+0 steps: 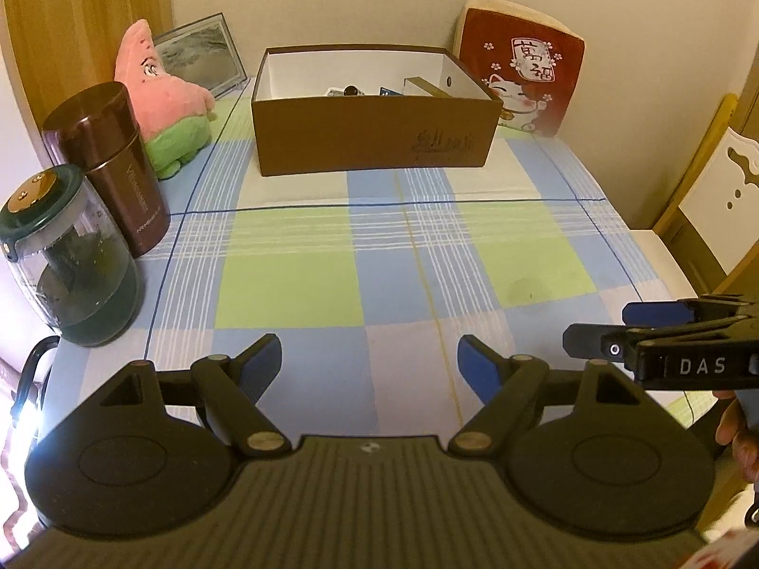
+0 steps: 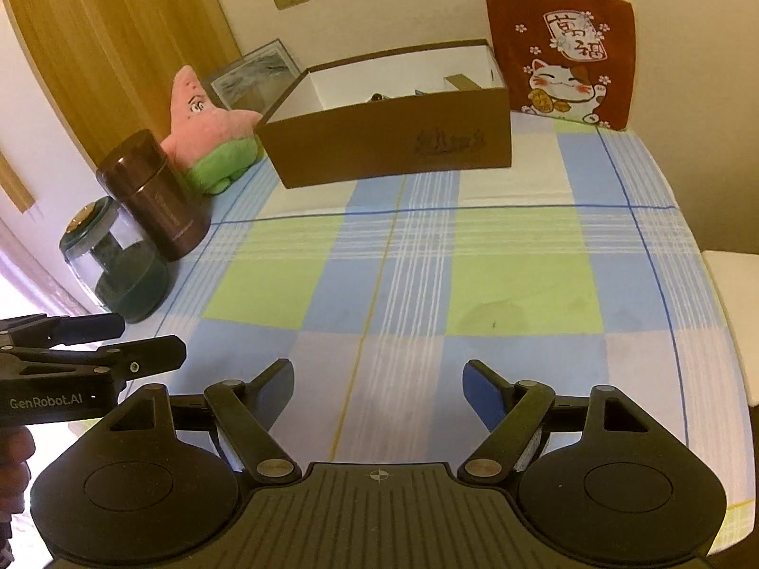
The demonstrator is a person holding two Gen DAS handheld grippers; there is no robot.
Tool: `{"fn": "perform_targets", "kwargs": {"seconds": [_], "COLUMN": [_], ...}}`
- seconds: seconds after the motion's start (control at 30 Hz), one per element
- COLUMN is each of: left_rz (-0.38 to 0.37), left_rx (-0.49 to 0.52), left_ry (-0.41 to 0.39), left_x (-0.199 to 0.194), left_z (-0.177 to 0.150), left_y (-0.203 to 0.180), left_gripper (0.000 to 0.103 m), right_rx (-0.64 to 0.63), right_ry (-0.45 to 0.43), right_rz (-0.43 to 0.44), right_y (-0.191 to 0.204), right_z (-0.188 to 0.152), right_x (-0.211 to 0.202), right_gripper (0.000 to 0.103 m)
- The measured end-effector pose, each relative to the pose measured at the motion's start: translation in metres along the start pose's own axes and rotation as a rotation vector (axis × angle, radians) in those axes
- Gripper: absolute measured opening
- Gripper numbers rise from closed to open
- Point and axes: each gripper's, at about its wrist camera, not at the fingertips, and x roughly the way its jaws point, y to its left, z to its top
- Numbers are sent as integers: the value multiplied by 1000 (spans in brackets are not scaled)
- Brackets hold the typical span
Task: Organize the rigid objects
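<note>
Checked tablecloth (image 1: 379, 246) beneath both tongs, left (image 1: 369, 355) and right (image 2: 378, 379), splayed, empty.

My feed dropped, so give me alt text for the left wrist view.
The left tongs hang open and empty over a checked tablecloth, facing an open cardboard box holding a few small items. A maroon canister, glass jar and pink plush line the left edge; the right tongs enter from the right.

free: checked cloth (image 1: 379, 261) middle | blocked: box (image 1: 374, 135) far end, 2 jars (image 1: 106, 161) left
</note>
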Motion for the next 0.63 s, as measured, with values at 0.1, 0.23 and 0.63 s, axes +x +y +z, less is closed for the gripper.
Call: {"fn": "perform_targets", "kwargs": {"seconds": [0.1, 0.23, 0.63], "left_rz": [-4, -12, -10], "left_rx": [-1, 0, 0], "left_ry": [3, 5, 8], "left_x": [0, 0, 6], "left_z": [-3, -5, -2], "left_y": [1, 1, -2], "left_gripper": [79, 79, 79], "right_rx": [-2, -3, 3], "right_ry": [6, 10, 18], "right_rz": [-5, -9, -15], "right_y": [2, 3, -2], "right_z": [-4, -5, -3], "right_x": [0, 0, 4], "right_gripper": [76, 76, 76]}}
